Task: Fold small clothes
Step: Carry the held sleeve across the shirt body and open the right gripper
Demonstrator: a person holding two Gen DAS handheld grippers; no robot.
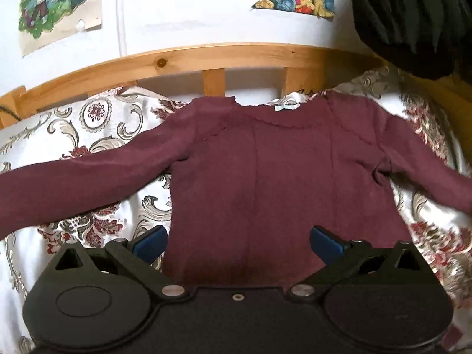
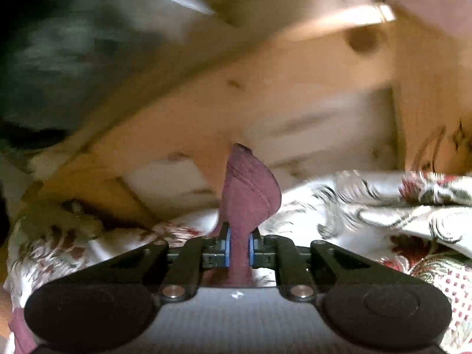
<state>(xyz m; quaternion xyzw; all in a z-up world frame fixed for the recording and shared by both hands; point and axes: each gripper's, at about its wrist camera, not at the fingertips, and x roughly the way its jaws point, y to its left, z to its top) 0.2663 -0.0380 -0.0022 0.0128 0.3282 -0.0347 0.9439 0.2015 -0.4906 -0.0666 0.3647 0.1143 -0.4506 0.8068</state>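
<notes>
A small maroon long-sleeved top lies flat, front up, on the patterned bedspread, its neckline toward the wooden headboard and both sleeves spread sideways. My left gripper is open just above the top's lower hem, one blue pad beside the left edge and the other over the cloth. The right wrist view is blurred. In it my right gripper is shut on a fold of maroon sleeve that sticks up between the blue pads, above the bedspread.
The wooden headboard runs along the far side, with a white wall and two colourful posters behind it. A dark bulky object hangs at the upper right. Wooden bed frame boards stand close in front of the right gripper.
</notes>
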